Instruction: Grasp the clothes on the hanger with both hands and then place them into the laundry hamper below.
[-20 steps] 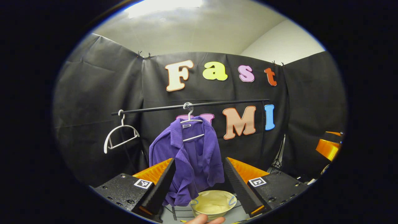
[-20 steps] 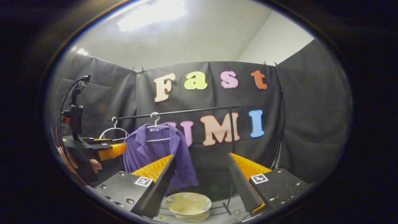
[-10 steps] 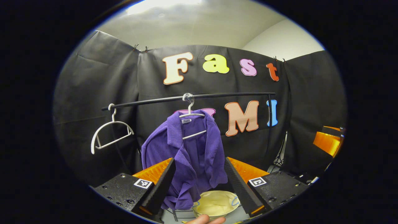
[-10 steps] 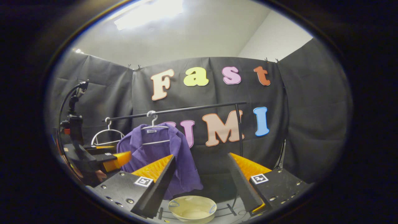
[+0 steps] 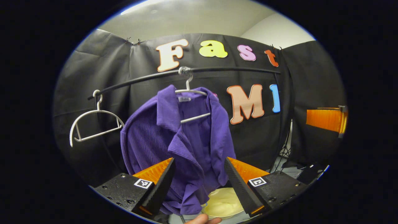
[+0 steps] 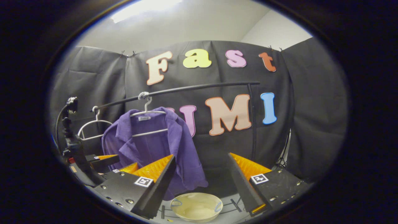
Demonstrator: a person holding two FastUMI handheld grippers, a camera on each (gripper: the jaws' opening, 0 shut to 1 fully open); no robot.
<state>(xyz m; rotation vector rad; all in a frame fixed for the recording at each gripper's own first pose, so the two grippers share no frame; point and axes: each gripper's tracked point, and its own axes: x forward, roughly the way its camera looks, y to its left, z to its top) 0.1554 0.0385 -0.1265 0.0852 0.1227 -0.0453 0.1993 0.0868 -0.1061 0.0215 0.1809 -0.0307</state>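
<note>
As the left gripper (image 5: 199, 174) had come closer over the last second, the purple shirt (image 5: 177, 146) loomed larger in the left gripper view and now hung between its spread fingers, which gripped nothing; whether they brushed the cloth could not be told. The shirt hung on a white hanger (image 5: 190, 93) from the black rail (image 5: 149, 78), with an empty hanger (image 5: 93, 121) well to its left and bare rail to its right. The cream laundry hamper (image 5: 222, 203) sat on the floor below the hem. In the right gripper view the rail (image 6: 192, 88) had risen in the picture and the shirt (image 6: 152, 149) had grown; the right gripper (image 6: 200, 174), likewise wide open and empty, pointed at clear space right of the shirt, above the hamper (image 6: 196, 207), while the left gripper (image 6: 115, 163) sat beside the shirt's left edge.
</note>
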